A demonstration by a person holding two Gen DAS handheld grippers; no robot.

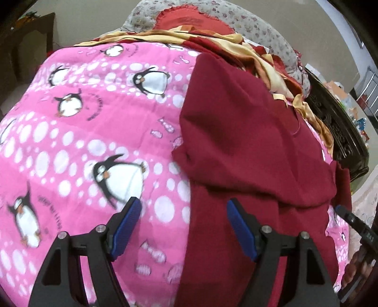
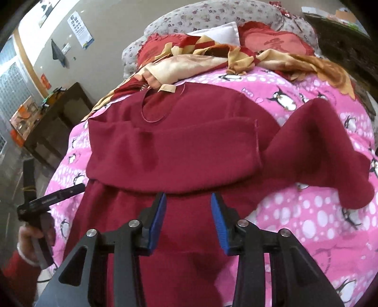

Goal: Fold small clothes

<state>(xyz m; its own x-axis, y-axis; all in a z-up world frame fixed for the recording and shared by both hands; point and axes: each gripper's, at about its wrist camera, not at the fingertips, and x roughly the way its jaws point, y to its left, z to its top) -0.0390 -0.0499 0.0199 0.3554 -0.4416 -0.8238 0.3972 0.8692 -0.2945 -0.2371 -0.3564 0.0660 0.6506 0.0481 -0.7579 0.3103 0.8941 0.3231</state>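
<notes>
Maroon knit, the top (image 2: 179,141) lay flat on the pink sheet (image 2: 307,224), neckline toward the pillows (image 2: 212,14). One sleeve was already folded across the chest, its cuff edge near the top's right side; the other sleeve (image 2: 330,160) sprawled out over the sheet to the right of the top. The step in hand looked like the sleeve folds, half done. Next, I judged, the loose sleeve wanted pinching near its cuff and carrying over the chest, before the hem came up.

The right gripper (image 2: 187,212) hovered over the top's lower body, fingers parted moderately, nothing between them. The left gripper (image 1: 184,226) hung at the top's left edge, fingers wide and empty, one over the sheet, the other over the maroon cloth. Neither visibly touched fabric.
</notes>
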